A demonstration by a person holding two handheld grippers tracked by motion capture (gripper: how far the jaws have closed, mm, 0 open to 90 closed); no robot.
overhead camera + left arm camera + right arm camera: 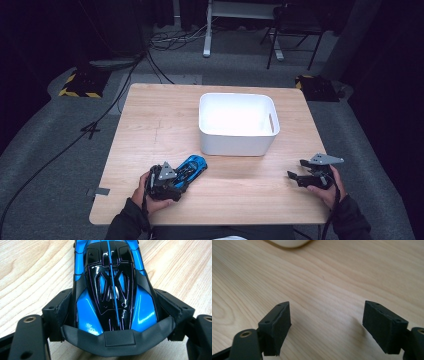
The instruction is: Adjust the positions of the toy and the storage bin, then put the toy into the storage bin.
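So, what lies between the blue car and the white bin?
Only bare table, as the high view shows: the car in the left gripper sits just short of the bin.

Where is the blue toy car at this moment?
In the high view the blue toy car lies on the wooden table at the front left, just in front of the white bin; the left claw is shut on its rear end.

In the high view, my left gripper [167,181] covers the rear of the toy car [192,165]. In the left gripper view, the top edge cuts off the car's [112,285] nose, and my 2 jaws hide its flanks and wheels. In the right gripper view, the top edge crops the white bin [288,242] to a blurred sliver.
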